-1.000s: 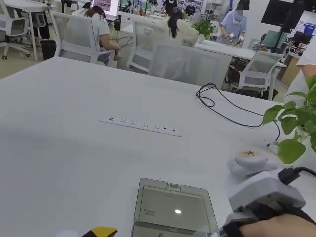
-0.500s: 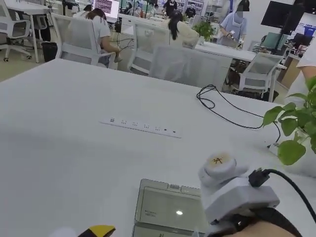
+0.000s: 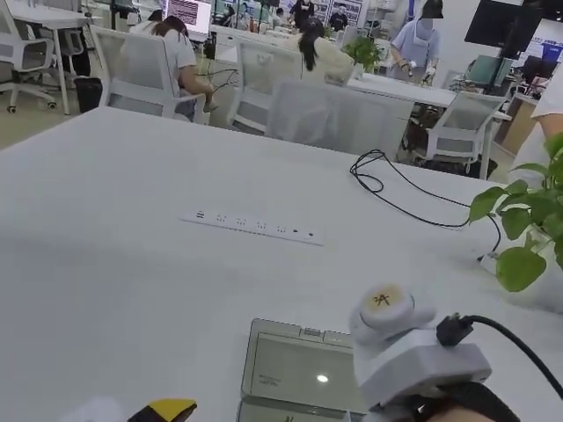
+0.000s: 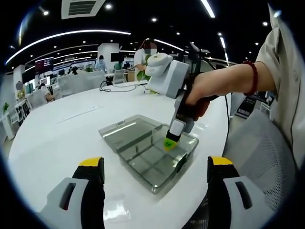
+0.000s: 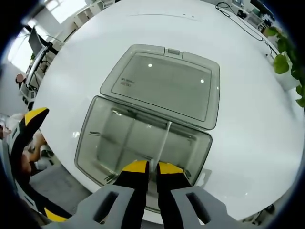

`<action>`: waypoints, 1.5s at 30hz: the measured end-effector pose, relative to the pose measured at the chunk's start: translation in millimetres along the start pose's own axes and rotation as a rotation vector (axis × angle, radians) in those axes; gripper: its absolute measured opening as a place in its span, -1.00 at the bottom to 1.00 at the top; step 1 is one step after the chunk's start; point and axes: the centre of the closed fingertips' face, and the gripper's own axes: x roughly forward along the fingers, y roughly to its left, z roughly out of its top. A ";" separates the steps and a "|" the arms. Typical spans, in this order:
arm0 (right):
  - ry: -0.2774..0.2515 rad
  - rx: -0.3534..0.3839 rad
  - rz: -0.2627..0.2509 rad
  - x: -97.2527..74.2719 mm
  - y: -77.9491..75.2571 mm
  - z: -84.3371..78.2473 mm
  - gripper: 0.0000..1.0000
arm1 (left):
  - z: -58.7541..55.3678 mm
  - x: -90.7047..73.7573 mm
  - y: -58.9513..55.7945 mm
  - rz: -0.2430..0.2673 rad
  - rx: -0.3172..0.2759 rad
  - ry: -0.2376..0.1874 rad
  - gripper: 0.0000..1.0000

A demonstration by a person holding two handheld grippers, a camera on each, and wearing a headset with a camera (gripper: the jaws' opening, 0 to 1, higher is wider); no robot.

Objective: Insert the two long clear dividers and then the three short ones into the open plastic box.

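Note right gripper (image 5: 153, 168) moved in above open plastic box (image 5: 84, 139), clamped narrow on clear divider (image 5: 163, 140), left gripper (image 4: 155, 162) spread wide and empty; proceed to seat it.

Smoky clear box (image 5: 85, 138) sits open on the white desk (image 5: 248, 143), with its hinged lid (image 5: 162, 83) flipped out flat beside it. One thin clear divider (image 5: 163, 140) stands on edge inside, running crosswise, its near end pinched between the right gripper (image 5: 152, 168) fingers.
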 end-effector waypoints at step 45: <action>-0.507 -0.271 0.299 -70.4 10.1 -8.1 0.20 | 9.0 -27.4 2.1 0.100 -0.032 0.008 0.78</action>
